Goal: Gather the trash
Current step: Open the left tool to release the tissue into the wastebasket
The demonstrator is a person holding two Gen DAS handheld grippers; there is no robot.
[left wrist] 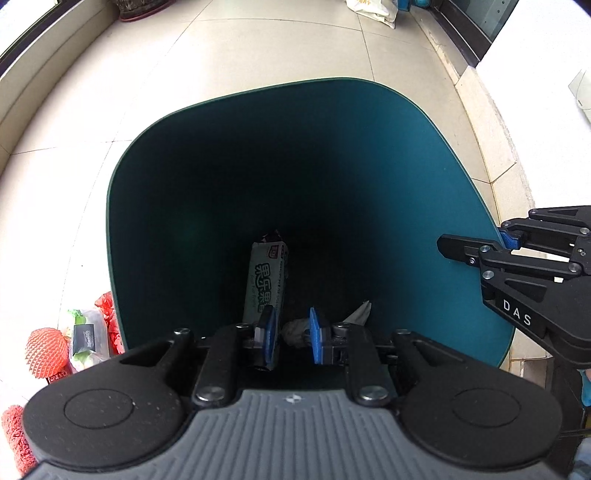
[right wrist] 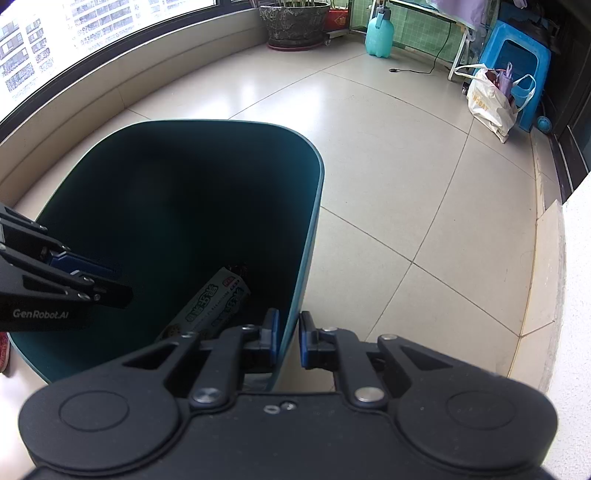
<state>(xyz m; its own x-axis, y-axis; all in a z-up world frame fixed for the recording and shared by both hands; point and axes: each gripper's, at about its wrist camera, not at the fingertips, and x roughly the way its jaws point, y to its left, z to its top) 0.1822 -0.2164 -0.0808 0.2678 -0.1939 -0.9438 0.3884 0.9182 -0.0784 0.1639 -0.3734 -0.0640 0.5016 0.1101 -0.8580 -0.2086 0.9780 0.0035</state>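
A dark teal trash bin (left wrist: 388, 122) stands on the tiled floor. Inside it lies a long pale snack wrapper (left wrist: 264, 284) and a crumpled grey scrap (left wrist: 295, 330). My left gripper (left wrist: 291, 336) hangs over the bin's mouth, open, with nothing between its blue pads. My right gripper (right wrist: 288, 339) is shut on the bin's right wall (right wrist: 308, 258), one pad inside and one outside; it also shows in the left wrist view (left wrist: 480, 247). The wrapper also shows in the right wrist view (right wrist: 214, 299).
Left of the bin on the floor lie a red foam fruit net (left wrist: 46, 352), a clear food packet (left wrist: 86, 338) and red wrapping (left wrist: 109, 314). Farther off stand a plant pot (right wrist: 295, 22), a teal bottle (right wrist: 378, 35), a white bag (right wrist: 491, 103) and a blue stool (right wrist: 517, 55).
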